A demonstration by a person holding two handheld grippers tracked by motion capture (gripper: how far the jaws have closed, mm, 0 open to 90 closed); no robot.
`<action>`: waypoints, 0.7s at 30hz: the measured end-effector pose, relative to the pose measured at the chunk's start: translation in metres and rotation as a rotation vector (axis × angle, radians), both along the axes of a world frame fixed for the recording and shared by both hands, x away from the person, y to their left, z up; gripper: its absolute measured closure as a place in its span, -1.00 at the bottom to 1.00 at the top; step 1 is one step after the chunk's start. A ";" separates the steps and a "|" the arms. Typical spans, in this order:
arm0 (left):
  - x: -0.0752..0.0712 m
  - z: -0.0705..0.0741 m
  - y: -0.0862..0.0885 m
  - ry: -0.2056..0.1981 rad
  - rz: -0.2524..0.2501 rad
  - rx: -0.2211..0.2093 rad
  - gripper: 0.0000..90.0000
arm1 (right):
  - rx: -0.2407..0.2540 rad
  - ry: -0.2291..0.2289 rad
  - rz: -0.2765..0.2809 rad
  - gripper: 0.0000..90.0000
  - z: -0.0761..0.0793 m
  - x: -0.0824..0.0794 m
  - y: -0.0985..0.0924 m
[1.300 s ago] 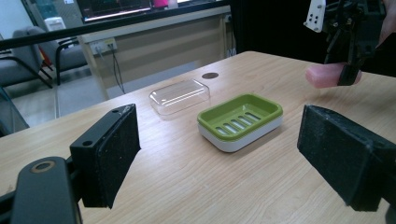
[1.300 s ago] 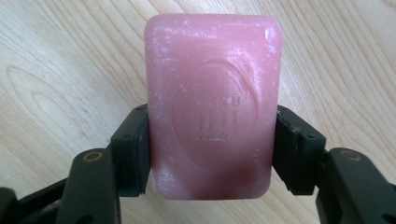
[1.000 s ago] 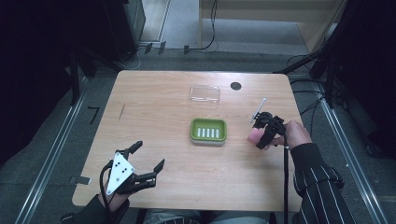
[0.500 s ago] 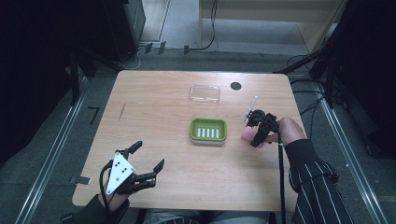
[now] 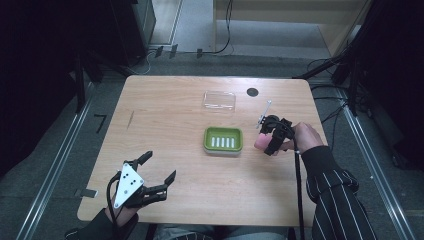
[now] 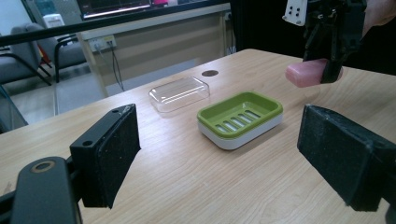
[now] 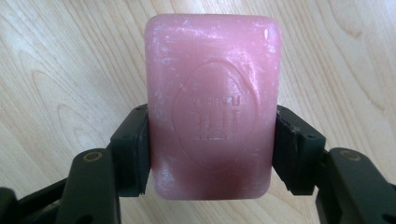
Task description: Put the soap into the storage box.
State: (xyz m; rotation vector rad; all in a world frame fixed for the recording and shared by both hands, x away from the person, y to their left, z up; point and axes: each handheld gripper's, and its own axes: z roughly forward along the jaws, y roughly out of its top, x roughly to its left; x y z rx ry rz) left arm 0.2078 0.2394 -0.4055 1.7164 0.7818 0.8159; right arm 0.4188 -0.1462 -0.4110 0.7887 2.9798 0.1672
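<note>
right gripper (image 5: 266,141) clamps pink soap (image 7: 212,105) by its long sides, right of green dish (image 5: 223,140), ready to seat flat | left gripper (image 5: 159,173) gapes wide, idle, near-left of dish | clear lid (image 5: 219,100) parked behind dish

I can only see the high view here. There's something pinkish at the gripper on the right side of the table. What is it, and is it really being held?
Observer: It is a pink soap bar, clamped on its two long sides by the right gripper; a round stamp is pressed into its face.
Operator: Is it resting on the table?
Observer: No. The left gripper view shows it lifted off the wood, beyond the green soap dish.
Operator: Anything in that dish?
Observer: Nothing; its slotted floor is bare, and the clear lid lies separately behind it.
Operator: And the other gripper?
Observer: The left gripper stands wide open with nothing between its pads.
</note>
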 end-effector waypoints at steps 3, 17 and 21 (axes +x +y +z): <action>0.000 0.000 0.000 -0.001 0.000 0.000 -0.70 | 0.002 -0.006 0.009 -0.13 0.002 0.001 0.003; 0.000 0.000 0.000 0.000 -0.002 -0.001 -0.70 | -0.003 -0.027 0.065 -0.13 0.008 0.006 0.022; 0.000 0.000 0.001 0.000 -0.002 0.001 -0.70 | -0.002 -0.034 0.080 -0.13 0.009 0.008 0.027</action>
